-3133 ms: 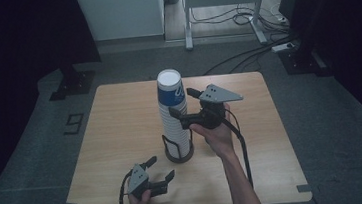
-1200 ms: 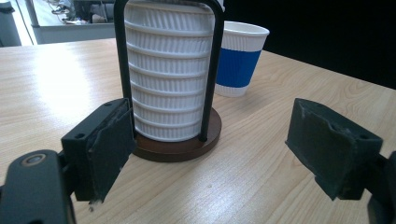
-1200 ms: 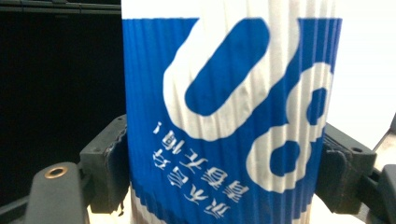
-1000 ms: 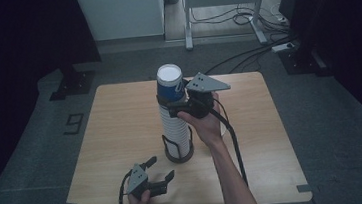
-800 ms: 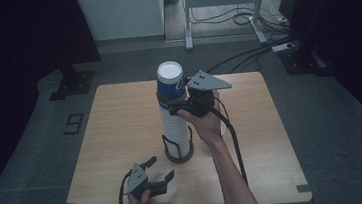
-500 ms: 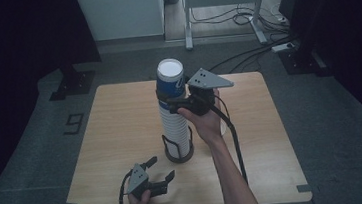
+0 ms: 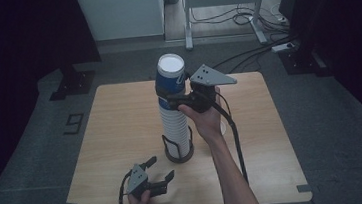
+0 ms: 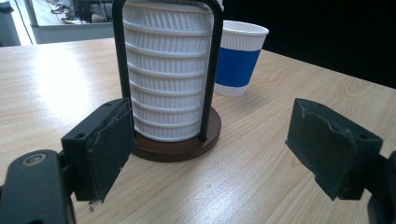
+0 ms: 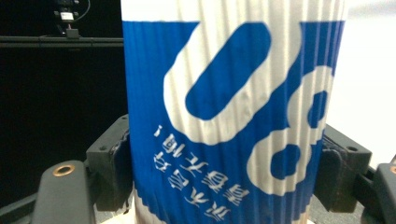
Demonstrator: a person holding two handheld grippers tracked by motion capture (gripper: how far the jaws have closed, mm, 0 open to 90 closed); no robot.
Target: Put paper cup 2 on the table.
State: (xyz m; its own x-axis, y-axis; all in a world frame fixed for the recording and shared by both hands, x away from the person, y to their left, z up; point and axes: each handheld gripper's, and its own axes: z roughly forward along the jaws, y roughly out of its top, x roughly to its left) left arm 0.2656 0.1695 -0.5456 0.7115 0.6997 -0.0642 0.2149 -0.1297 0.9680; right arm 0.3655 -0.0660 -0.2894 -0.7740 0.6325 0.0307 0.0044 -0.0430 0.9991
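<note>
**Lifting the top cup clean off the stack**

My right tongs (image 7: pixel 171 102) have just been closing and now clamp the blue-and-white top cup (image 7: pixel 170 78) on both sides; in the right gripper view the pads press its ribbed wall. That cup sits at the top of the white cup stack (image 7: pixel 174 128), which stands in a black wire holder (image 7: pixel 178 150) near the middle of the worktop (image 7: pixel 122 138). My left tongs (image 7: pixel 158 170) rest near the front edge, jaws wide with nothing between them, pointing at the holder's base.

To do this well, I judge I should pull straight up along the stack's axis, slowly, so only one cup comes away. Squeezing harder risks denting the paper wall. If the stack starts to rise too, I can steady it with the left tongs. A second blue cup (image 8: pixel 243 58) stands behind the holder; I keep clear of it.
</note>
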